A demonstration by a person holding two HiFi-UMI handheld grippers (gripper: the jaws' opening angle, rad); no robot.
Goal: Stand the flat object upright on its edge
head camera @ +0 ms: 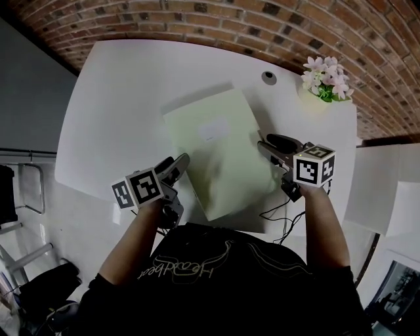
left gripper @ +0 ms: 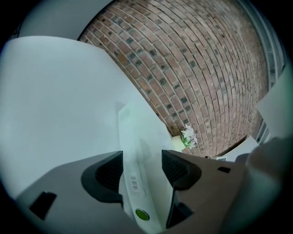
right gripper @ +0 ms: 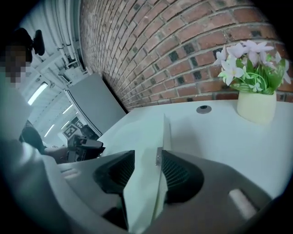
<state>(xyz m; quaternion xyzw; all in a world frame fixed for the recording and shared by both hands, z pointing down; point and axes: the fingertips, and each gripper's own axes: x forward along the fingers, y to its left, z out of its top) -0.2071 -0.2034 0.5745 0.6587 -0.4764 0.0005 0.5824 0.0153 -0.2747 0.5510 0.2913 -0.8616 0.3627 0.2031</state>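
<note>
A: Here's the folder [head camera: 220, 151] — pale yellow-green, thin, rectangular, with a small white label [head camera: 213, 130] on its broad face.

B: And it's mid-table, right in front of the person, on the white table [head camera: 111, 98], with a gripper at each side of it.

A: Take the left gripper [left gripper: 142, 167] first. Its jaws stand spread, and the folder's edge runs up the gap between the ribbed pads. No pinch that I can see.

B: That edge carries a barcode sticker [left gripper: 133, 182] and, nearer the camera, a round green dot [left gripper: 141, 214].

A: Now the right gripper [right gripper: 148, 167] — same story. Its jaws are wide apart with the folder between them. The folder sits close against the right-hand pad, with a clear gap to the other at the tips.

B: From the right gripper view the folder looks like a slim blade, almost edge-on, rising out of the jaws.

A: Yet the head view shows its whole broad face, label and all. Upright, leaning or flat, I cannot tell.

B: Fair. Beyond it there's a round hole [head camera: 269, 77] in the tabletop. A pot of pale pink flowers [head camera: 326, 82] sits at the far right corner, well apart from the folder.

A: And a brick wall [head camera: 197, 20] closes off the back.
</note>
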